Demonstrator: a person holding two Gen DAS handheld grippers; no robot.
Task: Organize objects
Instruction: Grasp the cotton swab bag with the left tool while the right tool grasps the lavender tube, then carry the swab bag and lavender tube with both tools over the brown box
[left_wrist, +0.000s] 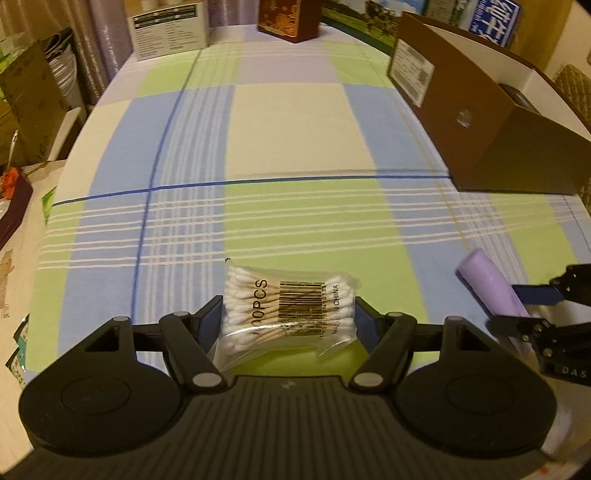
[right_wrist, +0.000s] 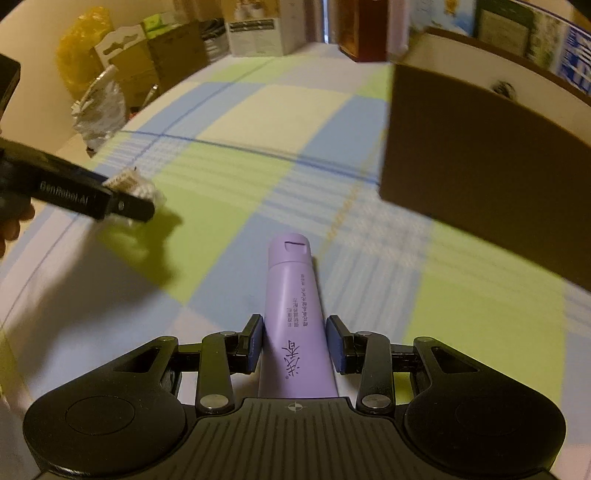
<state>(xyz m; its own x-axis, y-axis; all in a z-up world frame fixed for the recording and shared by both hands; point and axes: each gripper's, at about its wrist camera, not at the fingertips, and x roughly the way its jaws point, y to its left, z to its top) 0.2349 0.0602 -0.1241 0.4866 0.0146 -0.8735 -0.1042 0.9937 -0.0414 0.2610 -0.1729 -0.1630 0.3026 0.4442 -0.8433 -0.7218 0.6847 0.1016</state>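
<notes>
Black ribbed tongs (left_wrist: 288, 321), blue pads (right_wrist: 255, 343), silver pivot screws, "GenRobot.AI" lettering

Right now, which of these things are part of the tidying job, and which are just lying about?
Part of the job:
clear bag of cotton swabs, in the left gripper
lilac plastic tube, in the right gripper
open brown cardboard box

Lying about:
white printed carton
dark red box

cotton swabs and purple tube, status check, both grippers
Left gripper shut on cotton swab pack. Right gripper around purple tube, grip unclear. Brown box ahead right, plaid cloth between bare.
</notes>
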